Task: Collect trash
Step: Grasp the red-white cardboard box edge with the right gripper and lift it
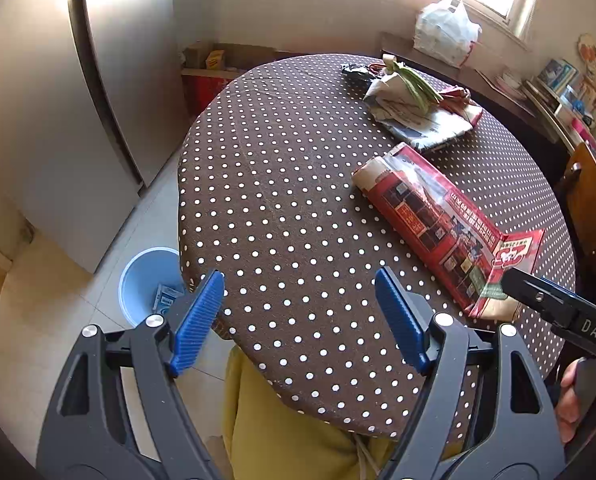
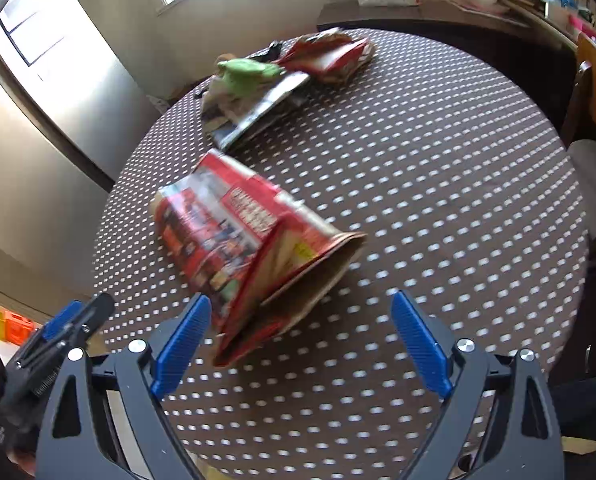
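Blue pads frame the bottom of the left wrist view: the left gripper (image 1: 299, 316) is spread wide and holding nothing, hovering over the near edge of the round polka-dot table (image 1: 282, 184). Right of centre lies the flattened red box (image 1: 445, 224), its near corner at the tip of the right gripper (image 1: 537, 300) poking in from the right edge; jaws there can't be judged here. Upper right, a heap of crumpled papers (image 1: 417, 108). Down at lower left, on the floor, a blue bin (image 1: 138, 284). Over to the right wrist view: the right gripper (image 2: 301, 344) gapes open too, empty, red box (image 2: 254, 248) lying just ahead at centre frame, papers (image 2: 258, 96) beyond it toward the top.
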A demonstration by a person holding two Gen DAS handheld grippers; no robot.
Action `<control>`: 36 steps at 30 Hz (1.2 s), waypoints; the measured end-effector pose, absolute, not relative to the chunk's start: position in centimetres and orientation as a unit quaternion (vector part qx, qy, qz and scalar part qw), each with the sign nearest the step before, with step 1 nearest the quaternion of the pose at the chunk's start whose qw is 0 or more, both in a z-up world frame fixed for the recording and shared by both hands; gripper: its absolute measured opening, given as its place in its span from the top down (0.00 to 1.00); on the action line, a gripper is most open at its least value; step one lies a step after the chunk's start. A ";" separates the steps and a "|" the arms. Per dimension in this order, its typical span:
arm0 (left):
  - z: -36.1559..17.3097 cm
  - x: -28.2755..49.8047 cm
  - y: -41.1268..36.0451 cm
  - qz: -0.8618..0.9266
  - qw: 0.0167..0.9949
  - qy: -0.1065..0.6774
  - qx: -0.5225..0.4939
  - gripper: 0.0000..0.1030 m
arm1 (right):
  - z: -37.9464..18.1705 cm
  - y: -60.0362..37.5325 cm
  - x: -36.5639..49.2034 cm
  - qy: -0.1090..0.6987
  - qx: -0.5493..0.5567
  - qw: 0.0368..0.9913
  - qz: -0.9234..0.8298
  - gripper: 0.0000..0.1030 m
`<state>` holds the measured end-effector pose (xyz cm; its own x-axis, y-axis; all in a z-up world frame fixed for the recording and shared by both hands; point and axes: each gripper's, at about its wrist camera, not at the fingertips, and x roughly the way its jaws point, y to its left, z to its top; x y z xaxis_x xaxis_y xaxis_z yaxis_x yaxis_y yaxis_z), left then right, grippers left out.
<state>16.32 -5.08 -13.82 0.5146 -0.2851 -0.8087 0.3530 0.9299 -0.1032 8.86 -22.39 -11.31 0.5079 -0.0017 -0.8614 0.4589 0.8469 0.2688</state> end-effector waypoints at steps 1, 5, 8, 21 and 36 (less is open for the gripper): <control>-13.8 16.2 -5.0 -0.185 0.869 0.456 0.038 0.25 | -11.3 -21.8 9.2 0.478 0.229 0.837 -0.140 0.15; -13.6 16.1 -4.5 -0.183 0.871 0.455 0.035 0.25 | -11.8 -20.3 10.9 0.489 0.215 0.835 -0.133 0.63; -13.4 16.1 -4.0 -0.177 0.874 0.452 0.030 0.25 | -11.7 -19.8 11.8 0.481 0.198 0.845 -0.124 0.84; -12.4 16.6 -5.1 -0.150 0.880 0.449 0.022 0.25 | -9.5 -21.0 12.9 0.459 0.190 0.864 -0.084 0.92; -9.4 18.0 -11.3 -0.174 0.889 0.423 0.028 0.21 | -5.7 -27.8 14.0 0.403 0.199 0.889 -0.085 0.92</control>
